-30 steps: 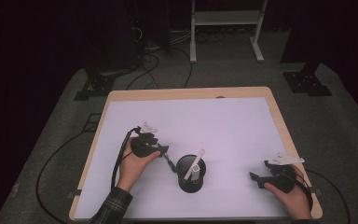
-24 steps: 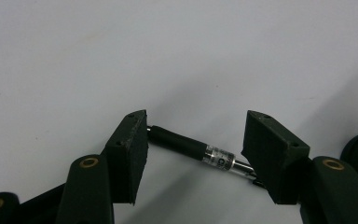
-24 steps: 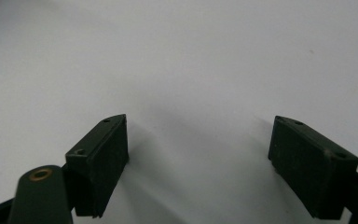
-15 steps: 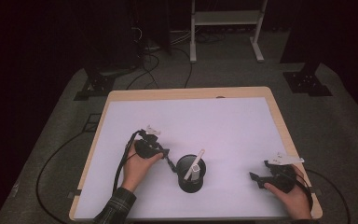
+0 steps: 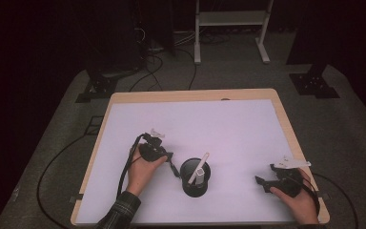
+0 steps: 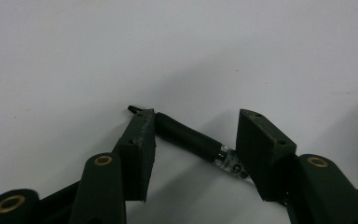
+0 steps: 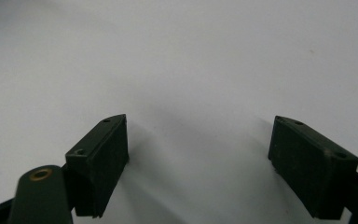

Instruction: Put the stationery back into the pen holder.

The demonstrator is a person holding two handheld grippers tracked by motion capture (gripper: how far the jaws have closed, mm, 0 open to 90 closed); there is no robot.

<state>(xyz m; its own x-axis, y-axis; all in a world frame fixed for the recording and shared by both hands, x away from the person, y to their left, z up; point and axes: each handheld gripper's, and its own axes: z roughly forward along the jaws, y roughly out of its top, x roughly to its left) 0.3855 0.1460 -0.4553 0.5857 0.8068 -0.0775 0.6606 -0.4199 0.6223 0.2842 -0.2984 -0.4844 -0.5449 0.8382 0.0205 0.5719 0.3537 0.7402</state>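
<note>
Left gripper [image 6: 193, 140] fingers apart around black pen [image 6: 186, 137] | right gripper [image 7: 198, 163] wide, empty

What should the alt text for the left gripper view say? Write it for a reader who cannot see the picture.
A black marker pen lies on a white table between the open jaws of the left gripper, which rise from the bottom of the frame. The pen runs slantwise across the gap, its tip poking out past one jaw, its labelled end beside the other.

Your white, wood-edged rectangular worktop [image 5: 228, 119] stands on grey carpet floor [image 5: 343, 124]. Dim room. Black cables [image 5: 164, 71] trail behind it; a white metal frame stand [image 5: 231, 19] beyond.
</note>
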